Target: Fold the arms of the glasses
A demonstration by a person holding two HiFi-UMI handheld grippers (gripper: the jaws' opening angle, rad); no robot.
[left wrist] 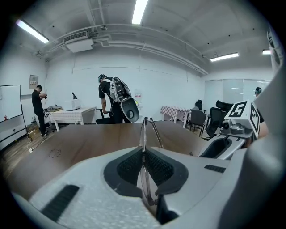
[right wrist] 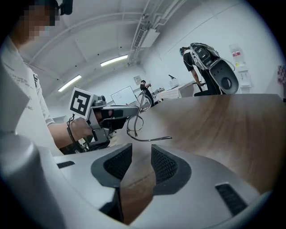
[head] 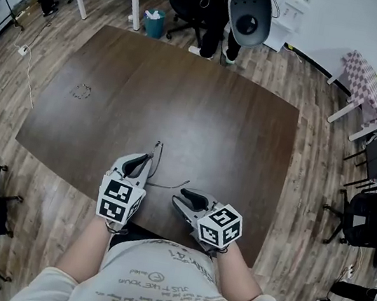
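L tongs (left wrist: 144,156) clenched on the glasses (left wrist: 143,132) — we've got the frame edge-on betw. the pads, held over the worktop (head: 202,106) nr its front edge. R tongs (right wrist: 140,163) released, nothing betw. them, just beside — one glasses arm sticks out twd them.

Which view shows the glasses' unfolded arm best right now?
The right gripper view: the glasses sit side-on, one arm sticking out ahead of the open right tongs. The head view shows the glasses only as thin wire. The left gripper view sees the frame edge-on, pinched in the left tongs.
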